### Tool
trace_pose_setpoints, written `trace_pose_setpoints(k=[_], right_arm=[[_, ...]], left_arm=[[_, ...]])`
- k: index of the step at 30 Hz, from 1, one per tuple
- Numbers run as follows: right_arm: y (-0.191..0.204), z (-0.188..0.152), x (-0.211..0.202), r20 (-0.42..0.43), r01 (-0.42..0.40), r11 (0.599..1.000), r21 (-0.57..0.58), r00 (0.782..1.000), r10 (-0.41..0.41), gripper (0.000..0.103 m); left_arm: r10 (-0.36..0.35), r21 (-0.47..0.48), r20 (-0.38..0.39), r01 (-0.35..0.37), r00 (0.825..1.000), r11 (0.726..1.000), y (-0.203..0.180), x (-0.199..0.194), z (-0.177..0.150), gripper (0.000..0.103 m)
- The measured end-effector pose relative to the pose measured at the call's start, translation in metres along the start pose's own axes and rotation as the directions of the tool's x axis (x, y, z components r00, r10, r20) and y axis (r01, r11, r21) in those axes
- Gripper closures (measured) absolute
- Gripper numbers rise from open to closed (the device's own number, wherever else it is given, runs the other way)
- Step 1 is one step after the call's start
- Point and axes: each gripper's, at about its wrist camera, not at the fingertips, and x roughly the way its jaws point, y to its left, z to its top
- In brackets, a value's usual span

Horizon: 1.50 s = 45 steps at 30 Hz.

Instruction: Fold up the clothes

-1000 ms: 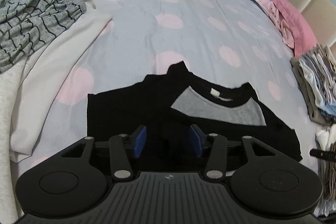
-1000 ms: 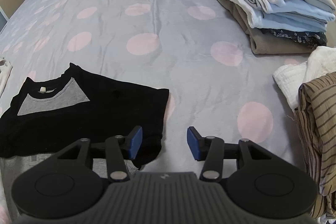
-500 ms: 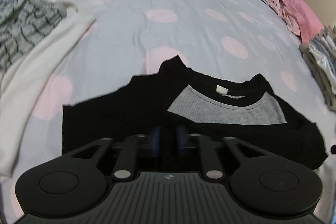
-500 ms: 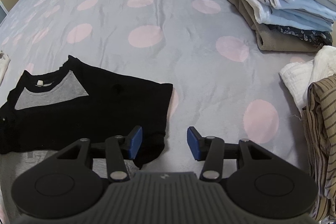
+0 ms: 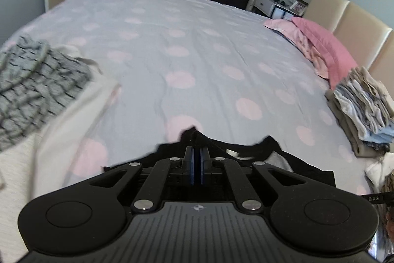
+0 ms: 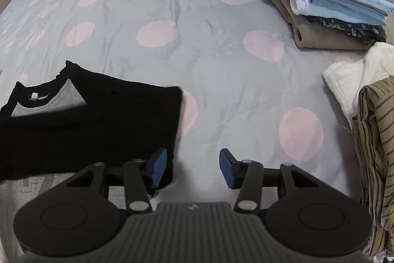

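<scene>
Bed [image 5: 197,46]; left tool [image 5: 197,159] pinching shirt [image 5: 307,169]

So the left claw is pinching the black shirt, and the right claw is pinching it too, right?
Not quite. The left claw is shut on the black shirt, but the right claw isn't pinching it. The right wrist view shows its blue pads wide apart with only the spotted bedsheet between them, and the shirt's edge beside the left-hand pad.
</scene>
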Motion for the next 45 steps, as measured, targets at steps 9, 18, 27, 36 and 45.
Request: trace_pose_setpoints(k=[9,18,27,36,45], right_arm=[[0.013,-0.006,-0.003,-0.009,-0.132,0.99,-0.054,0.991,0.132,0.059],[0.026,-0.018,0.014,-0.045,-0.121,0.98,-0.159,0.992,0.115,0.099],[0.034,-0.025,0.017,-0.039,-0.073,0.951,-0.301,0.997,0.064,0.099],[0.037,-0.021,-0.002,-0.035,-0.112,0.94,-0.322,0.994,0.107,0.083],[0.04,-0.022,0.009,-0.053,-0.089,0.941,-0.325,0.996,0.076,0.083]], left_arm=[[0.072,-0.057,-0.079,-0.076,0.994,0.995,0.032,0.019,-0.009,0.1],[0.096,-0.039,-0.047,-0.098,0.994,0.994,0.036,0.011,-0.008,0.1],[0.124,-0.009,-0.095,-0.125,0.988,0.992,0.047,0.031,-0.017,0.097],[0.065,-0.022,-0.122,-0.068,0.99,0.997,0.058,0.014,-0.024,0.075],[0.055,-0.032,-0.16,-0.061,0.986,0.998,0.064,0.04,-0.047,0.077]])
